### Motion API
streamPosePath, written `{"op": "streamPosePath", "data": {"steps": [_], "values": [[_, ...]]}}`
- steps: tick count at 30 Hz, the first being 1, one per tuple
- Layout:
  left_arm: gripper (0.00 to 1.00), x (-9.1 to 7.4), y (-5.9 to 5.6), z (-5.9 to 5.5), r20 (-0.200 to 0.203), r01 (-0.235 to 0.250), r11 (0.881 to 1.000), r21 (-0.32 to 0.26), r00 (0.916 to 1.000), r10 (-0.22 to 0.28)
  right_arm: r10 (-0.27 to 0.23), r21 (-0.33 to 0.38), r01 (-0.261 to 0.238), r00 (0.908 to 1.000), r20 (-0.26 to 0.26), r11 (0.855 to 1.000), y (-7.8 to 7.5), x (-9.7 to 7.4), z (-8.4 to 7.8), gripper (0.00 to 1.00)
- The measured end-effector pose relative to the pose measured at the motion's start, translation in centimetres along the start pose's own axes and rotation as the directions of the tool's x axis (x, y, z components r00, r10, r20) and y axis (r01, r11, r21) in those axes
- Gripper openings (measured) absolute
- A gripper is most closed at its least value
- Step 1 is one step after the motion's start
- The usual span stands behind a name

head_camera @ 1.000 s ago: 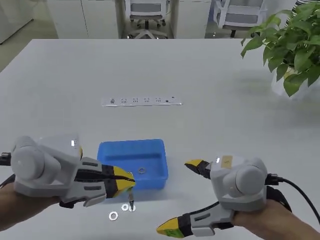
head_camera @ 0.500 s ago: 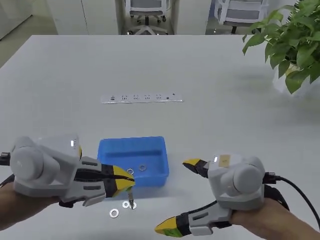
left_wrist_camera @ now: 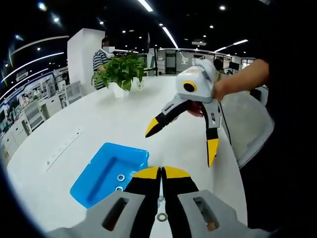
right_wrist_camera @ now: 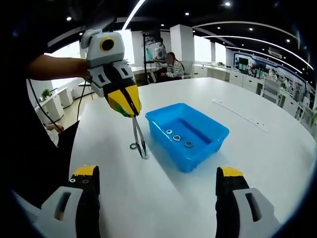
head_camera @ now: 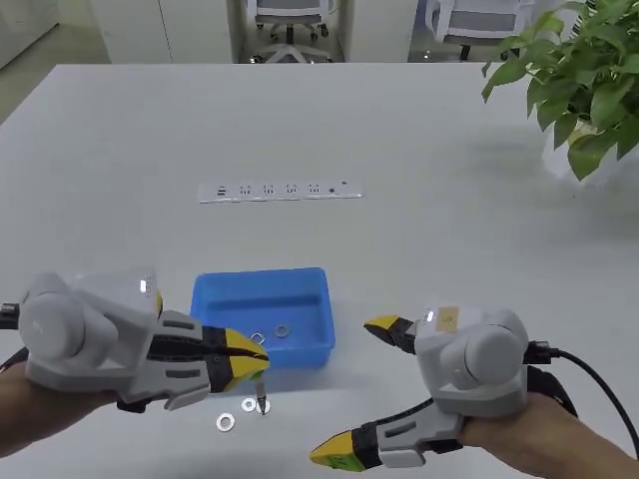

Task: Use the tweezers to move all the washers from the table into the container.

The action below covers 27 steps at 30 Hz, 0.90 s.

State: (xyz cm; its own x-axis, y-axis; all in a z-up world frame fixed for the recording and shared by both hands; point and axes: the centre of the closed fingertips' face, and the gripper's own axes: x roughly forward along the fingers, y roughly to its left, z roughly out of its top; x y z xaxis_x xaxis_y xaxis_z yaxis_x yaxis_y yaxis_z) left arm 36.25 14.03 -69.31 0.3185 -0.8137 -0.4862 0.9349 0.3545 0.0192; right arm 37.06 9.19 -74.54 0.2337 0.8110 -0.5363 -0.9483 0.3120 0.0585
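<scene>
My left gripper (head_camera: 262,364) is shut on thin metal tweezers (head_camera: 262,397), which point down at the table just in front of the blue container (head_camera: 310,284). The tweezers' tips (right_wrist_camera: 143,154) rest beside a washer (head_camera: 249,404); another washer (head_camera: 226,422) lies a little to the left. Whether the tips hold a washer I cannot tell. Three washers (right_wrist_camera: 177,138) lie inside the container (right_wrist_camera: 208,139). My right gripper (head_camera: 351,392) hovers open to the right of the container, with nothing between its fingers. The left gripper view has it (left_wrist_camera: 181,145) ahead, above the table.
A white power strip (head_camera: 280,192) lies on the table beyond the container. A potted plant (head_camera: 589,70) stands at the far right corner. Office chairs (head_camera: 290,25) stand past the far edge. A cable (head_camera: 589,374) trails from the right gripper.
The head view has shifted slightly. Both grippers and the tweezers stay where they were over the washers.
</scene>
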Motion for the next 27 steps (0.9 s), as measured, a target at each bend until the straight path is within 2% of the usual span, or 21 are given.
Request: {"op": "streamPosePath", "data": {"steps": [3,9,15,27], "values": [[0.05,0.0,-0.1,0.0,-0.001,0.004,1.0,-0.004,1.0,-0.004,0.005,-0.006,-0.005,1.0,0.001,1.0,0.1,0.1,0.0,0.98],[0.05,-0.3,-0.4,-0.2,-0.006,0.027,1.0,-0.005,0.9996,-0.027,0.032,-0.037,-0.031,0.9988,0.036,0.999,0.7,0.2,0.8,0.91],[0.05,-0.4,-0.4,-0.3,-0.007,0.038,0.999,-0.006,0.9993,-0.038,0.068,-0.069,-0.065,0.9969,0.039,0.995,1.3,0.9,1.1,0.85],[0.05,-0.6,-0.5,-0.5,-0.036,0.077,0.997,0.021,0.9965,-0.076,0.165,-0.173,-0.162,0.9863,0.003,0.972,2.8,2.9,1.5,0.67]]}}
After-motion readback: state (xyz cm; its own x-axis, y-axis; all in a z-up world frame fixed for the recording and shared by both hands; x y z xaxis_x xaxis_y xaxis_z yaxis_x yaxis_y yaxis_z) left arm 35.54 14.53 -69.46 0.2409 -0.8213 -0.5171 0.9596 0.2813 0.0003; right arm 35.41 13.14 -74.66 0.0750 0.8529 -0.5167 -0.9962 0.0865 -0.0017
